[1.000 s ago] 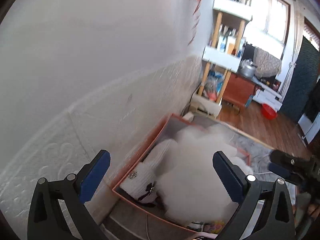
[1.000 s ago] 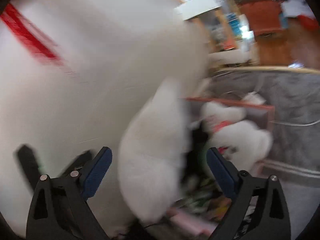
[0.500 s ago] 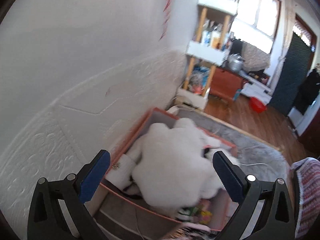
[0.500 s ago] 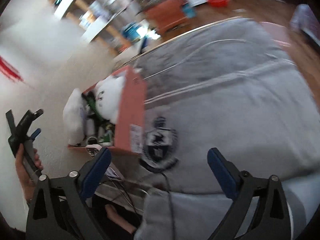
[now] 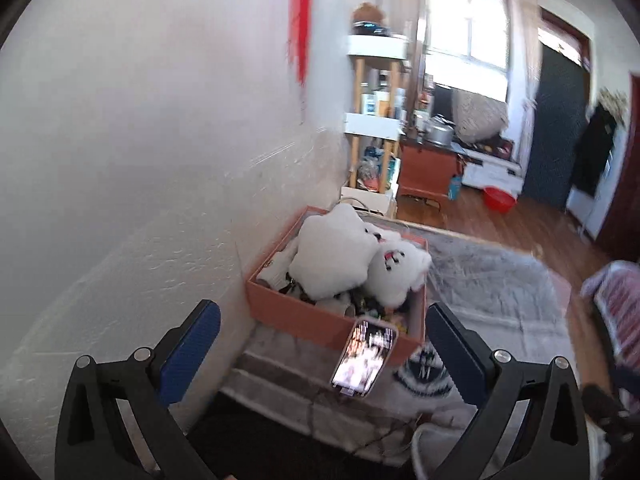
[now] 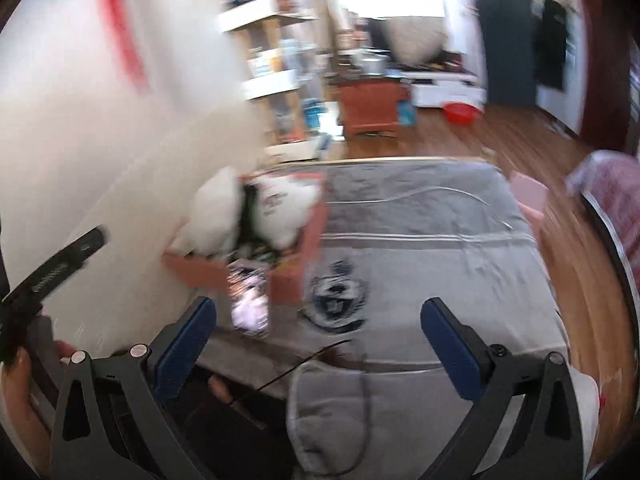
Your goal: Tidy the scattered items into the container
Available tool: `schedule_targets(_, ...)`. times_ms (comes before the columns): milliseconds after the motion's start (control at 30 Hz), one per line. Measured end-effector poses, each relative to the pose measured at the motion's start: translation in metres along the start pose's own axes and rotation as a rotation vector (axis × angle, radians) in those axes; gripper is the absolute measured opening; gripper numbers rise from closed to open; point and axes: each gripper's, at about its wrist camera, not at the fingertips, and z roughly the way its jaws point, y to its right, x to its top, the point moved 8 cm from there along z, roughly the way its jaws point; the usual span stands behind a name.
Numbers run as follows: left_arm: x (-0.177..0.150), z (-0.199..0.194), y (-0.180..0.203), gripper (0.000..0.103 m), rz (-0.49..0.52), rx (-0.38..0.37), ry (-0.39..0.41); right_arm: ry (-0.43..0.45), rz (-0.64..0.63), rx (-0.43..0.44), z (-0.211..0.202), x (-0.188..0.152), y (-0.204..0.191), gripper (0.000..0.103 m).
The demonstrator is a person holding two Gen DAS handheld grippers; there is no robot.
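- We see an orange box (image 5: 320,318) standing on a grey blanket (image 5: 492,276), pushed up against the white wall (image 5: 140,160).
- Inside the box a white star-shaped plush (image 5: 332,254) lies on top, beside a second white plush (image 5: 394,272) with a stitched face; smaller items under them are too dark and jumbled for us to name.
- A phone (image 5: 365,359) with a lit screen stands just in front of the box's near wall, partly covering it from both views.
- Our left gripper (image 5: 320,356) hangs above the blanket's near edge, its blue pads spread wide with nothing between them.
- Our right gripper (image 6: 319,348) is likewise spread wide and empty, over the blanket's dark crest print (image 6: 336,300).
- In the right wrist view, which is blurred, a hand (image 6: 20,396) holds the left gripper's handle at the lower left.
- Beyond the blanket we see a wooden shelf unit (image 5: 376,120), a red basin (image 5: 498,199) on the wood floor, and a bright window (image 5: 466,36).
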Motion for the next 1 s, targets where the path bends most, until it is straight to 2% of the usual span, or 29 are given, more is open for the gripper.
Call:
schedule_targets(133,-0.017,-0.043,0.000,0.103,-0.020,0.011,0.052,-0.019,-0.078,0.032,-0.002,-0.021,-0.033,0.102)
schedule_targets(233,-0.012,-0.069,-0.005,0.103,-0.057,0.041,0.134,-0.003,-0.109,0.017,-0.006,-0.026,-0.040,0.102)
schedule_targets(333,-0.003,-0.086,-0.007,0.103,-0.044,0.100,0.182,0.013,-0.124,0.021,-0.011,-0.028,-0.044,0.102)
schedule_targets(400,-0.001,-0.088,-0.005,0.103,-0.022,0.116,0.171,0.019,-0.129,0.028,-0.014,-0.028,-0.045,0.102)
schedule_targets(567,-0.011,-0.083,0.001,0.103,-0.015,0.069,0.097,0.029,-0.137,0.029,-0.014,-0.028,-0.048,0.102)
schedule_targets(667,-0.014,-0.076,0.004,0.103,0.008,0.098,0.075,0.025,-0.135,0.033,-0.012,-0.028,-0.049,0.102)
schedule_targets(800,-0.018,-0.067,0.004,0.103,0.008,0.086,0.037,0.013,-0.133,0.029,-0.009,-0.030,-0.049,0.102)
schedule_targets(1000,-0.019,-0.063,0.005,0.103,0.009,0.089,0.024,0.019,-0.128,0.016,-0.011,-0.030,-0.048,0.102)
